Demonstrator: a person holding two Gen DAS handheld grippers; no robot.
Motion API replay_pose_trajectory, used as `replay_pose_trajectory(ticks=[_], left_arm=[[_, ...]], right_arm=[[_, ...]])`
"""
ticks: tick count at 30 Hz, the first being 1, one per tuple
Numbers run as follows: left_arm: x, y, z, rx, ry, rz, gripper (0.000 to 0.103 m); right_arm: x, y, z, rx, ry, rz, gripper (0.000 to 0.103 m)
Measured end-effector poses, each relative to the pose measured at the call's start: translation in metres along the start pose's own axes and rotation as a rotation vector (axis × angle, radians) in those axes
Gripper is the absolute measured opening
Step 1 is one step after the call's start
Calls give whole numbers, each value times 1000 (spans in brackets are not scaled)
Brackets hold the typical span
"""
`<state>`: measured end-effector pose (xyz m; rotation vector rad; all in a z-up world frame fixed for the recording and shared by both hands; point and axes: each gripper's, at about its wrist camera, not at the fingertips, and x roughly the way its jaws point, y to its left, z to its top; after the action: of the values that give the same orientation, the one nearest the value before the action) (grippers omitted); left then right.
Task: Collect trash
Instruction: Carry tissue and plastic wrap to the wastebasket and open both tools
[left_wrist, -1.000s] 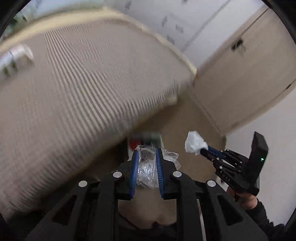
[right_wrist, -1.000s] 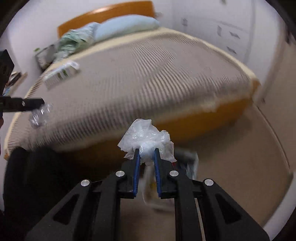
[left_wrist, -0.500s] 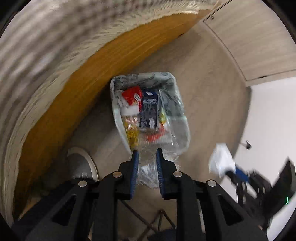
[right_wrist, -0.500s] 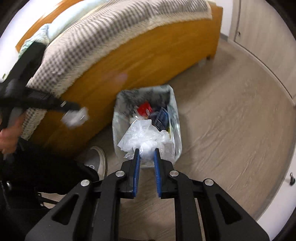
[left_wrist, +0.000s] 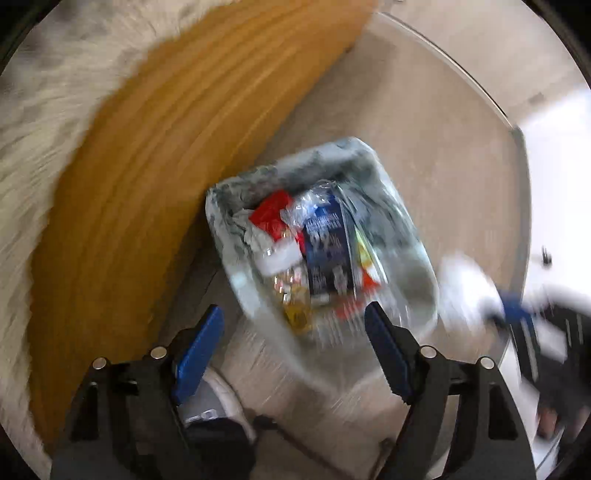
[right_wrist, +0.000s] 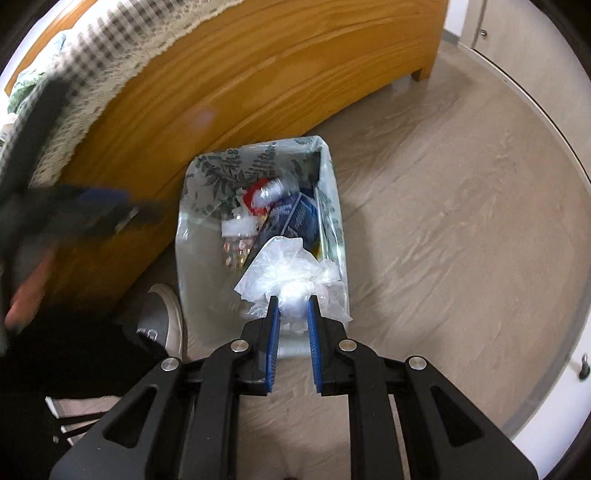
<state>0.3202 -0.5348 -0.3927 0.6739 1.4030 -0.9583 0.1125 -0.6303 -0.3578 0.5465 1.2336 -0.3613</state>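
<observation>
Grippers first: the right gripper (right_wrist: 291, 314) has its blue fingers pinched on a crumpled wad of clear plastic (right_wrist: 290, 273), which puffs out above the tips. It hangs directly over the near end of the bin (right_wrist: 192, 236), pointing down and forward, so the wad would land inside once the fingers part. That seems to be why it is held there and not lower: a drop from above clears the liner's rim.

The left gripper (left_wrist: 295, 343) is spread wide with nothing between its fingers. It too looks down at the bin, from the near side, tilted a little toward the bed. A clear scrap (left_wrist: 314, 206) lies on top of the heap in the bin, though motion blur makes it hard to be sure what that scrap is.

Inside the bin I can see a red wrapper (right_wrist: 255, 194), a dark blue packet (right_wrist: 295, 218) and other scraps packed against the liner. The bin stands on the floor (right_wrist: 461, 221), tight against the wooden bed frame (right_wrist: 258, 74), within easy reach. A shoe (right_wrist: 162, 321) sits just left of it.
</observation>
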Motion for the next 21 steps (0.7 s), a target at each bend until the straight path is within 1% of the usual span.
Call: replay_pose_trajectory(ticks=[1, 2, 3, 4, 5, 6, 7, 8, 9, 10, 11, 12, 14, 17, 19, 21], left_arm=[[-11, -4, -9, 34, -5, 16, 76], [-21, -7, -15, 59, -15, 12, 76], [-37, -9, -22, 76, -42, -10, 76], [-52, -6, -28, 68, -76, -22, 76], [-63, -2, -32, 43, -107, -26, 77], [-76, 6, -39, 0, -143, -45, 78], [-85, 15, -46, -54, -170, -55, 78], [-94, 24, -54, -97, -191, -64, 78], [-103, 33, -61, -136, -222, -87, 78], [-109, 41, -68, -170, -249, -114, 78], [-112, 50, -74, -200, -266, -152, 78], [-112, 55, -77, -216, -264, -176, 78], [-105, 64, -78, -253, -236, -207, 78], [-98, 71, -76, -295, -205, -218, 78], [-97, 69, -73, -287, -205, -242, 79], [-97, 65, -73, -258, -216, -239, 79]], right_arm=[[10, 2, 10, -5, 5, 5, 15], [22, 4, 21, -5, 18, 11, 15], [30, 6, 29, -4, 25, 15, 15], [42, 12, 42, -8, 34, 26, 15], [54, 19, 55, -18, 46, 41, 15], [68, 29, 69, -32, 66, 58, 15], [80, 38, 79, -43, 88, 73, 18], [94, 47, 91, -57, 114, 88, 19], [108, 55, 101, -65, 134, 96, 27], [123, 63, 113, -66, 156, 111, 42], [130, 68, 120, -67, 159, 116, 46], [134, 72, 127, -60, 139, 114, 47], [133, 72, 131, -34, 127, 124, 49], [114, 59, 123, 24, 107, 127, 49], [98, 47, 111, 46, 98, 102, 49], [78, 34, 93, 70, 89, 74, 49]])
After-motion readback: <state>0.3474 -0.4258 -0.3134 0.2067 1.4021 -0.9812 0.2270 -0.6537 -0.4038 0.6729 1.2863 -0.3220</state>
